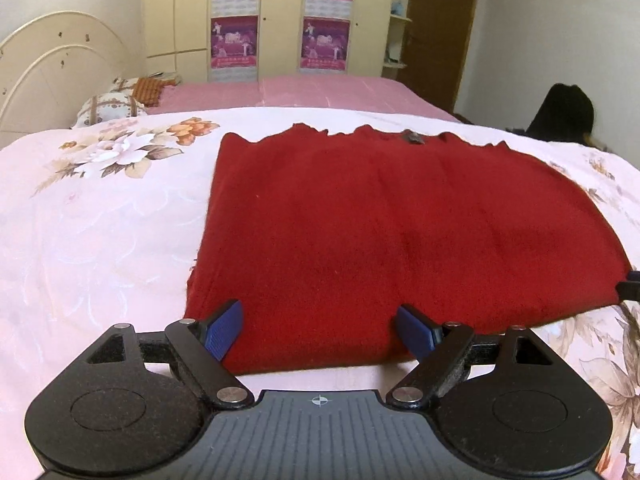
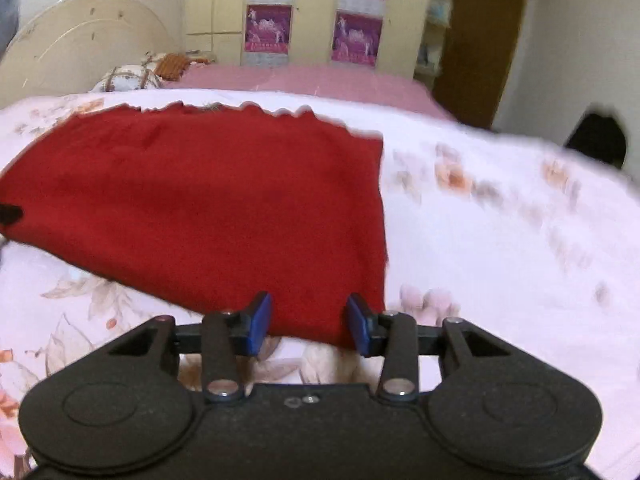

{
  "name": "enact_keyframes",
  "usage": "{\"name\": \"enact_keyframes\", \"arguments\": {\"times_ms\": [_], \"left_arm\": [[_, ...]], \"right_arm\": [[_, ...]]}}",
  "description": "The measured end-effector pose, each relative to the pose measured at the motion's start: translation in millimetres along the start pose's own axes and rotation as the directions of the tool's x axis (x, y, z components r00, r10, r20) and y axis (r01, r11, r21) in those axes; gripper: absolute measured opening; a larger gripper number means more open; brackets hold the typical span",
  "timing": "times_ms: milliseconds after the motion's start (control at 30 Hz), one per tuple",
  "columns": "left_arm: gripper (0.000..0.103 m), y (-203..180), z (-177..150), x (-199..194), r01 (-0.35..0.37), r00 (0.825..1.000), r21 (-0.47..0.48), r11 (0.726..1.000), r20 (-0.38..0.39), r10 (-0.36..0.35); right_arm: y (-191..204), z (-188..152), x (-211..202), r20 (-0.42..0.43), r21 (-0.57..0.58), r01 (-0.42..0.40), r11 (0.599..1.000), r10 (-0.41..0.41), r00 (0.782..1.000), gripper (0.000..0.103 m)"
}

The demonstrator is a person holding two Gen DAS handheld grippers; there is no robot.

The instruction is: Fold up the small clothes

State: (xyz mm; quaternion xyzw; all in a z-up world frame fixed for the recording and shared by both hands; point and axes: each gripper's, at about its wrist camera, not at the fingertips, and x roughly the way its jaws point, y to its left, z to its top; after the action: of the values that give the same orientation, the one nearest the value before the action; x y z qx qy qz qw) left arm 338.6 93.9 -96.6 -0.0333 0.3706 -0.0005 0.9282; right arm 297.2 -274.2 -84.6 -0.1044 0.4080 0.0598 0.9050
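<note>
A dark red garment (image 1: 400, 232) lies spread flat on the floral pink quilt (image 1: 100, 232), its wavy hem at the far side. My left gripper (image 1: 320, 330) is open wide at the garment's near edge, a blue pad on each side and cloth lying between them, not pinched. In the blurred right wrist view the garment (image 2: 208, 208) fills the left half. My right gripper (image 2: 310, 324) stands over its near right corner, jaws partly apart and not pressing the cloth. Each gripper's dark tip shows at the edge of the other view.
Beyond the quilt the bed carries a plain pink sheet (image 1: 304, 90), with pillows (image 1: 108, 106) by the cream headboard (image 1: 52, 68) on the left. A wardrobe (image 1: 280, 16) with purple posters and a brown door (image 1: 440, 28) stand behind. A dark shape (image 1: 566, 114) sits past the bed's right edge.
</note>
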Motion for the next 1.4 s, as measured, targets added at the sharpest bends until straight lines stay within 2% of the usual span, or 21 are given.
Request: {"name": "enact_keyframes", "arguments": {"times_ms": [67,167,200,233,300,867,967,1033,1067,1100,1133,1167,1200,1267,1333,1367,1400], "left_arm": [[0.083,-0.4,6.2,-2.1,-0.002,1.0,-0.01,1.0,-0.007,0.002],[0.083,-2.0,3.4,2.5,-0.012,1.0,0.0,1.0,-0.016,0.012],[0.083,-3.9,2.2,2.9,-0.019,1.0,0.011,1.0,-0.012,0.019],[0.083,-4.7,2.1,2.8,-0.022,1.0,0.006,1.0,-0.013,0.023],[0.083,-3.7,2.7,2.6,-0.02,1.0,0.005,1.0,-0.016,0.02],[0.085,-6.5,1.5,3.0,-0.018,1.0,0.033,0.999,-0.016,0.018],[0.086,-2.2,6.9,-6.8,-0.013,0.999,0.002,1.0,-0.049,0.014],[0.086,5.3,6.6,-23.9,0.005,1.0,-0.074,0.997,-0.03,-0.007],[0.086,12.9,3.3,-33.8,0.041,0.999,-0.149,0.988,-0.008,-0.043],[0.085,21.5,-1.7,-39.1,0.088,0.996,-0.239,0.967,0.005,-0.089],[0.085,30.9,-8.4,-41.4,0.141,0.99,-0.341,0.93,0.019,-0.143],[0.085,40.4,-17.6,-41.4,0.196,0.979,-0.447,0.873,0.046,-0.196],[0.085,48.7,-27.7,-37.7,0.239,0.968,-0.544,0.804,0.071,-0.239],[0.084,57.2,-43.3,-26.4,0.269,0.957,-0.656,0.705,0.099,-0.274],[0.083,61.7,-48.7,-20.8,0.304,0.949,-0.692,0.655,0.163,-0.268],[0.083,63.6,-48.7,-15.9,0.318,0.946,-0.702,0.637,0.19,-0.263],[0.082,64.7,-47.1,-11.5,0.326,0.944,-0.703,0.633,0.208,-0.255]], "right_arm": [[0.7,7.7,-1.6,-0.02,-0.006,-0.002,1.0,0.002,1.0,0.039],[5.6,15.8,-7.0,0.022,-0.014,0.008,1.0,-0.007,1.0,0.039],[4.3,13.7,-2.9,0.018,-0.005,0.008,1.0,-0.008,1.0,0.039],[2.0,9.8,6.1,-0.027,0.007,0.01,1.0,-0.01,1.0,0.038],[-0.8,2.2,5.2,0.008,0.004,-0.004,1.0,0.004,1.0,0.04],[-1.2,4.6,6.3,-0.007,-0.01,-0.01,1.0,0.01,1.0,0.041],[-2.1,8.3,6.9,-0.027,-0.014,-0.018,1.0,0.017,0.999,0.041],[-5.9,16.9,0.1,-0.051,0.015,-0.028,1.0,0.029,0.998,0.039],[-9.0,19.7,-8.9,-0.032,0.042,-0.045,0.998,0.047,0.998,0.039],[-12.5,20.8,-18.6,-0.002,0.071,-0.068,0.995,0.068,0.998,0.04],[-15.1,21.3,-25.1,0.011,0.097,-0.081,0.992,0.08,0.997,0.04],[-16.5,21.4,-29.3,0.012,0.118,-0.088,0.989,0.087,0.996,0.04],[-16.4,21.4,-32.3,0.013,0.133,-0.098,0.986,0.097,0.995,0.04],[-12.5,22.4,-35.1,0.017,0.143,-0.116,0.983,0.115,0.993,0.04],[-6.0,25.8,-33.7,0.018,0.153,-0.151,0.977,0.15,0.988,0.04],[-2.3,27.9,-31.8,0.022,0.159,-0.172,0.972,0.171,0.985,0.04],[1.6,30.6,-28.7,0.025,0.168,-0.193,0.967,0.191,0.981,0.04]]}}
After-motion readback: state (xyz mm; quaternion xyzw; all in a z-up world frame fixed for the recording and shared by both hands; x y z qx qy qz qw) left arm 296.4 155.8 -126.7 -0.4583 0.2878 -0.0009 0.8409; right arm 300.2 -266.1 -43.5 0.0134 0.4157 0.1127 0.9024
